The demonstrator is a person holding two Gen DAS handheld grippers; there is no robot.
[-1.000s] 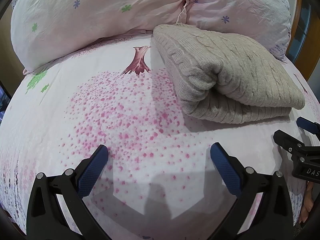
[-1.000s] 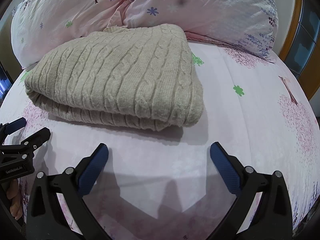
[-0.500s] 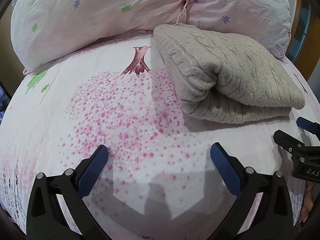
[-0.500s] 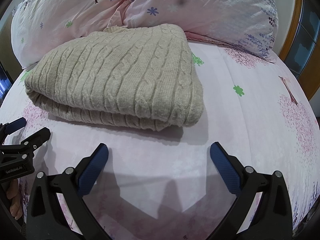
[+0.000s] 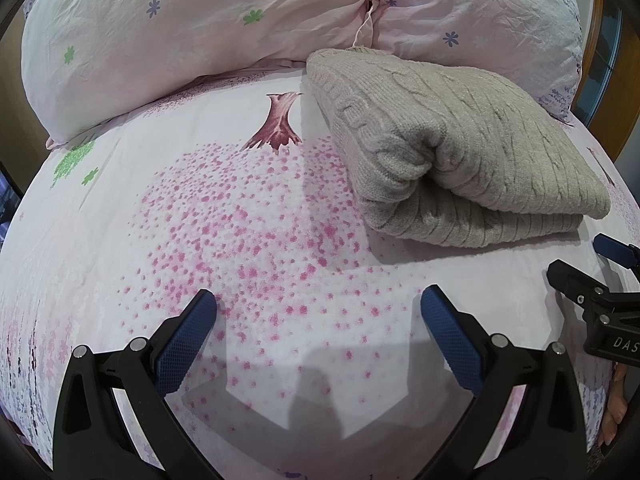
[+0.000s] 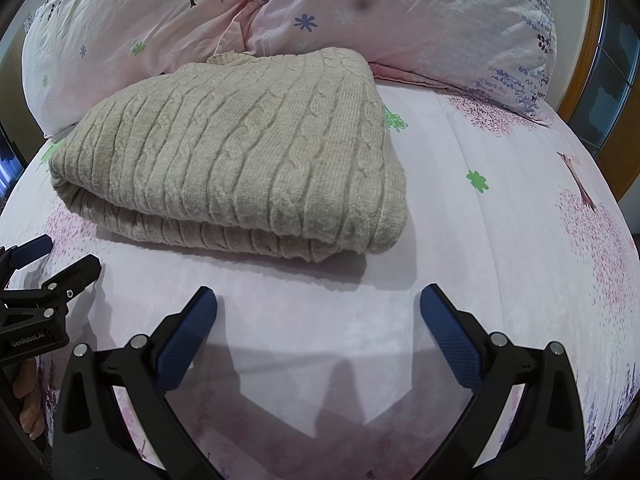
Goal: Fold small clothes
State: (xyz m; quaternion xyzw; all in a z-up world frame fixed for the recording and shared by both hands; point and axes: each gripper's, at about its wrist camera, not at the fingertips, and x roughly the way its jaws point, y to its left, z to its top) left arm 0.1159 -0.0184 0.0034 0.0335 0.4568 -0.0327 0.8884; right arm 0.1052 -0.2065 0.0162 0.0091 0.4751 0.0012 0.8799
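A beige cable-knit sweater (image 6: 240, 148) lies folded into a thick rectangle on the pink bedsheet (image 6: 500, 208), against the pillows; it also shows in the left wrist view (image 5: 452, 152) at the right. My left gripper (image 5: 318, 312) is open and empty over bare sheet, left of and nearer than the sweater. My right gripper (image 6: 318, 312) is open and empty just in front of the sweater's near edge, not touching it. Each gripper shows at the edge of the other's view: the right one (image 5: 576, 264), the left one (image 6: 60, 256).
Two pink floral pillows (image 5: 180, 40) (image 6: 420, 20) lie along the back of the bed. A wooden frame (image 6: 600, 40) stands at the far right. The sheet (image 5: 200, 220) curves down to the bed's edges at left and right.
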